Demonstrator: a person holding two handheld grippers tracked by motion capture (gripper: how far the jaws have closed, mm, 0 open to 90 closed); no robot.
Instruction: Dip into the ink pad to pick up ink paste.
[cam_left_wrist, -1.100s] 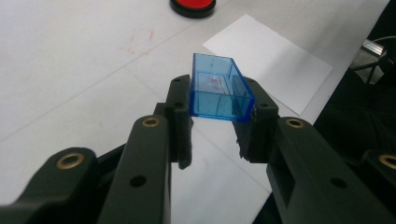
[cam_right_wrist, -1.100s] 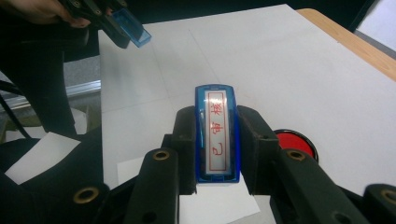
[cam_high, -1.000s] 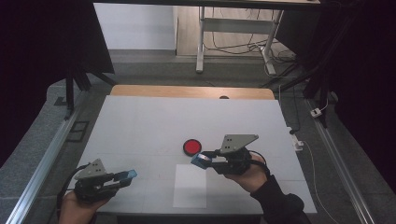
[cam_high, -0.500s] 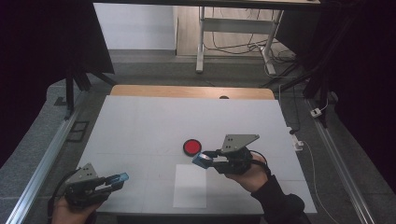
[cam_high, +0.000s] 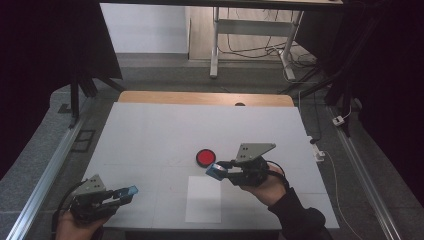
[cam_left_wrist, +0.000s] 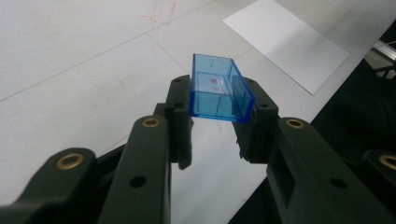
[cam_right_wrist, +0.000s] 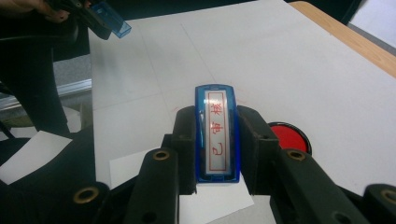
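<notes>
Near the table's front edge, the left gripper (cam_left_wrist: 217, 135) clamps an empty blue cap (cam_left_wrist: 218, 94); the right gripper (cam_right_wrist: 217, 140) grips a blue stamp (cam_right_wrist: 216, 131) beside the red ink pad (cam_right_wrist: 289, 136).

— Could you make out the red characters on the stamp (cam_right_wrist: 217, 135) in the right gripper view?

— Not clearly; its lower end sat hidden between the jaws.

— And the red ink pad (cam_right_wrist: 290, 136)?

— Half covered by a black jaw (its near side was out of sight).

— The left hand (cam_high: 75, 227)?

— Cut off by the high view's bottom edge. The blue cap (cam_high: 131, 190) was too small there for detail.
</notes>
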